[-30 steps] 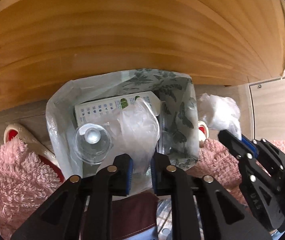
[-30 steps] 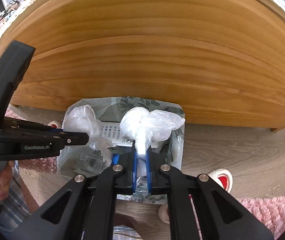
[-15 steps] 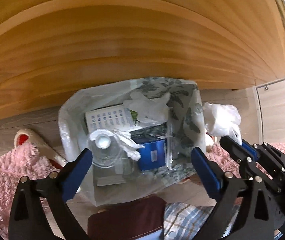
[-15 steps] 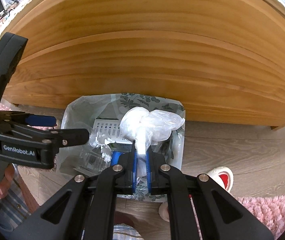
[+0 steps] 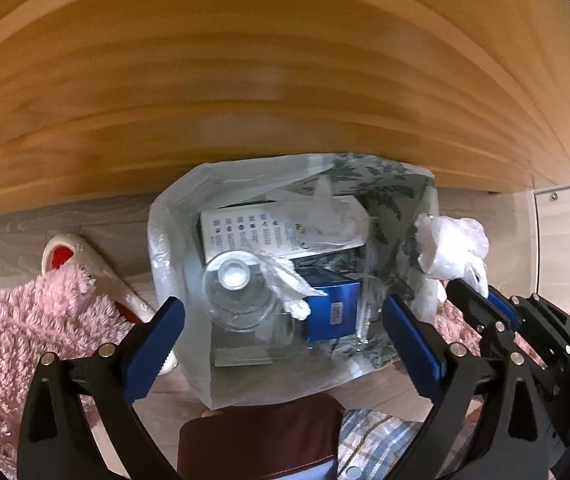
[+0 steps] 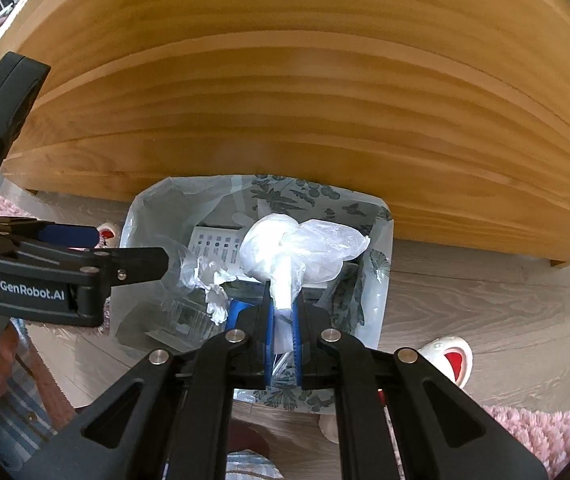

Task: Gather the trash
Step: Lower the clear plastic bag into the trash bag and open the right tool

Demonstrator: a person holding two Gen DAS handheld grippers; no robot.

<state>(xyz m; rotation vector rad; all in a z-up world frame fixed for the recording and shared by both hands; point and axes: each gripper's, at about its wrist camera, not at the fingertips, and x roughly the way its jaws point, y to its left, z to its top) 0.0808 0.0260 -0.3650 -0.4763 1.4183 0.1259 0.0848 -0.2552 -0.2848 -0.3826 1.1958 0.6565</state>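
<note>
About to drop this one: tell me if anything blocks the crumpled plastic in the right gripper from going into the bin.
Nothing visible does. The right gripper holds the crumpled plastic directly above the open lined bin; the left gripper hangs open off to the side.

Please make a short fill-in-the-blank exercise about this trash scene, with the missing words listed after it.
1. The right tool is shut on a crumpled white plastic ____.
2. The left tool is ____, holding nothing.
3. In the lined bin, the blue box lies beside a clear plastic ____.
4. The slippers on the floor are white with a ____ lining.

Missing words: bag; open; bottle; red
</note>
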